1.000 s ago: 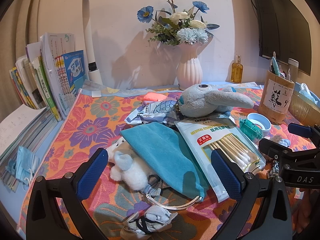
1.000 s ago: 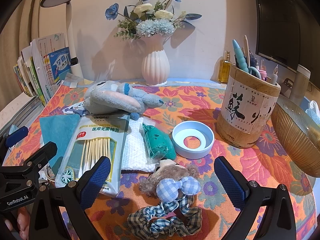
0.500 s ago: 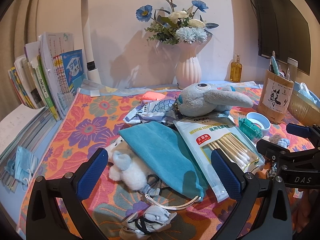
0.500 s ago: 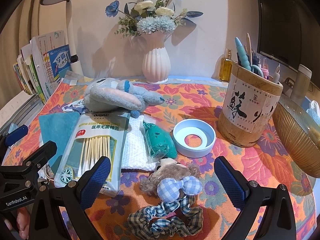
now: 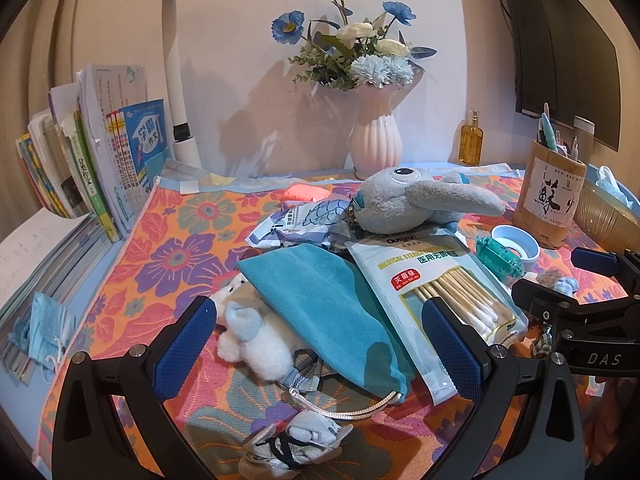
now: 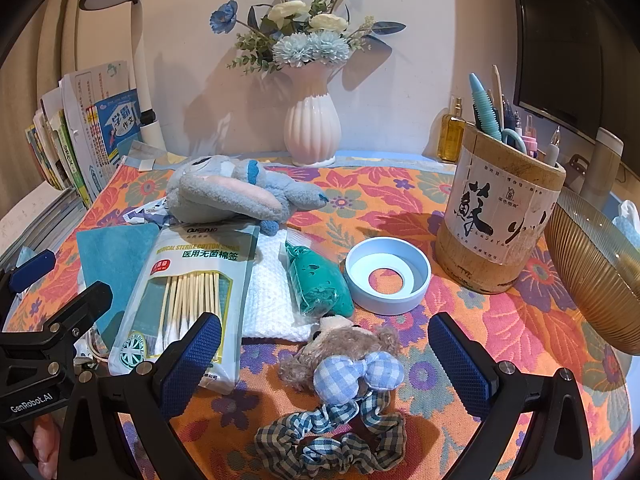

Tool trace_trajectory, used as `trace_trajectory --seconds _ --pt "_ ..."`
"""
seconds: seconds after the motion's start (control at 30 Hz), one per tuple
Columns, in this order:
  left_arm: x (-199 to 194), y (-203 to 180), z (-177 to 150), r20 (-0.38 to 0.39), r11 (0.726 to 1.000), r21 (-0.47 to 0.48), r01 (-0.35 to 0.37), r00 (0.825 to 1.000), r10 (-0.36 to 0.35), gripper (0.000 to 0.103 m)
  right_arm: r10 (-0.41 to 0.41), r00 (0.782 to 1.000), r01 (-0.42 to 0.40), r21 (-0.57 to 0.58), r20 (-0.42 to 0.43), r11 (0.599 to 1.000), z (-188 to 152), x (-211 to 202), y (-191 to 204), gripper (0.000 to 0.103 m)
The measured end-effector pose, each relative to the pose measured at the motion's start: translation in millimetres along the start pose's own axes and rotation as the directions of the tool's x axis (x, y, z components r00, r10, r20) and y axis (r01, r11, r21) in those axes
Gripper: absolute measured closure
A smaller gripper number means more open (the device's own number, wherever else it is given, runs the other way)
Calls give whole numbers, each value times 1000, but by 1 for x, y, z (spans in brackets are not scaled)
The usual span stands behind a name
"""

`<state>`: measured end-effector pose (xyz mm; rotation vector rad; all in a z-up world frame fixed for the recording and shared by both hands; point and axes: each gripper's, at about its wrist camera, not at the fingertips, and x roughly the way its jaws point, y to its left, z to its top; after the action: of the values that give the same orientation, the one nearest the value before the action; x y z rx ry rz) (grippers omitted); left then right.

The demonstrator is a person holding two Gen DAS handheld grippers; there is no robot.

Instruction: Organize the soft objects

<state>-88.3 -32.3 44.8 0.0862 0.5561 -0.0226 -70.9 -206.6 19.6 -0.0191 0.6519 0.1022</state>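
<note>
Grey plush rabbit [image 5: 404,202] lies on its side at the middle of a flowered orange tablecloth [image 5: 180,256], just in front of a ribbed pink vase [image 5: 375,136], its long axis running across the table, head toward the books [image 5: 100,152] on the left and long ear stretched right toward the bamboo pen holder [image 5: 550,200]. Its lower edge touches a packet of cotton swabs [image 5: 436,292], which overlaps a teal drawstring pouch [image 5: 324,312] pointing diagonally toward the camera. A small white plush [image 5: 256,340] sits between the fingers of the left gripper [image 5: 320,344], whose jaws stand wide with nothing held. The right gripper [image 6: 324,364] is likewise spread wide and empty, framing a brown bear hair tie [image 6: 344,360] with a checked scrunchie [image 6: 332,436].
</note>
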Motion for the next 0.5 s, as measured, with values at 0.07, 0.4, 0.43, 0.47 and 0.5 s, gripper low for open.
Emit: trace_trajectory --seconds 0.07,0.4,0.43,0.47,0.5 --pt "0 0 0 0 1000 -1 0 1000 0 1 -1 1000 1 1 -1 1000 0 0 0 0" --pt "0 -1 -1 1 1000 -2 -2 1000 2 1 3 1000 -3 -8 -6 1000 0 0 1 0" --pt "-1 0 -1 1 1000 -2 -2 1000 2 1 1 1000 -1 -11 -8 1000 0 0 2 0" --pt "-1 0 -2 1 1000 -1 -2 1000 2 1 -2 1000 2 -12 -8 1000 0 0 2 0" --pt "-1 0 -2 1 1000 0 -2 1000 2 1 -6 1000 6 -12 -7 1000 0 0 2 0"
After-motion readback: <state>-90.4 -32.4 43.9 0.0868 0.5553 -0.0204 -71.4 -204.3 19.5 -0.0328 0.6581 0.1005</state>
